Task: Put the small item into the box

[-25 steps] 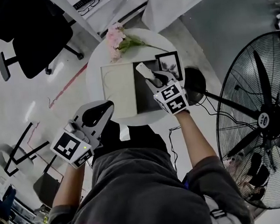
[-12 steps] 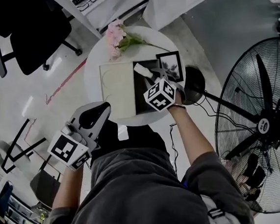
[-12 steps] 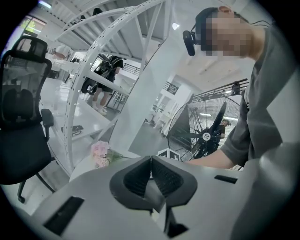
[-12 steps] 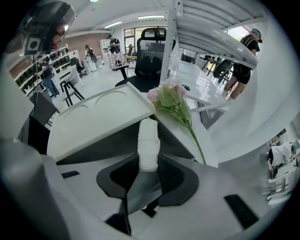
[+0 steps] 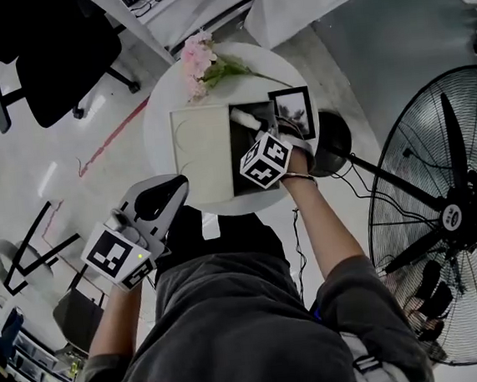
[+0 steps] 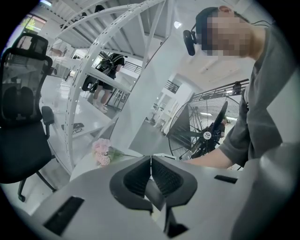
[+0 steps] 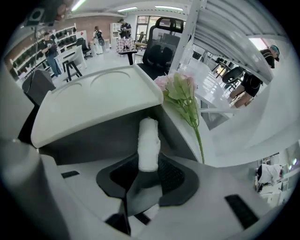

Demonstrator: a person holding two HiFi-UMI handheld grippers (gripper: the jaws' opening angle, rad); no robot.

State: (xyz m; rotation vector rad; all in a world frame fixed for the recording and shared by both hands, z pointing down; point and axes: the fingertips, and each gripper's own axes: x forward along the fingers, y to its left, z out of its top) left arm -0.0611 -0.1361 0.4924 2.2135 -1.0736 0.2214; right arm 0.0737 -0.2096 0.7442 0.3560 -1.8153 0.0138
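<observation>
A small white roll (image 7: 149, 143) sticks out from between the pads of my right gripper (image 7: 148, 165); the jaws are opening with the roll still between them and touching the pads. The roll (image 5: 246, 118) hangs over the dark inside of the open box (image 5: 245, 167) on the round white table (image 5: 160, 118). The box's pale lid (image 7: 93, 101) lies open to the left, and its dark inner wall (image 7: 89, 136) is just ahead of the roll. My left gripper (image 5: 162, 197) hangs shut and empty off the table's near left edge; its pads (image 6: 151, 174) meet.
Pink flowers (image 5: 199, 60) lie at the table's far edge, and a framed picture (image 5: 289, 110) stands just right of the box. A large floor fan (image 5: 454, 207) is to the right, its dark base (image 5: 333, 141) by the table. A black office chair (image 5: 57, 52) is at upper left.
My right gripper has swung its marker cube round and dipped the roll toward the box's dark inside. The left gripper has drifted slightly left and stayed shut.
</observation>
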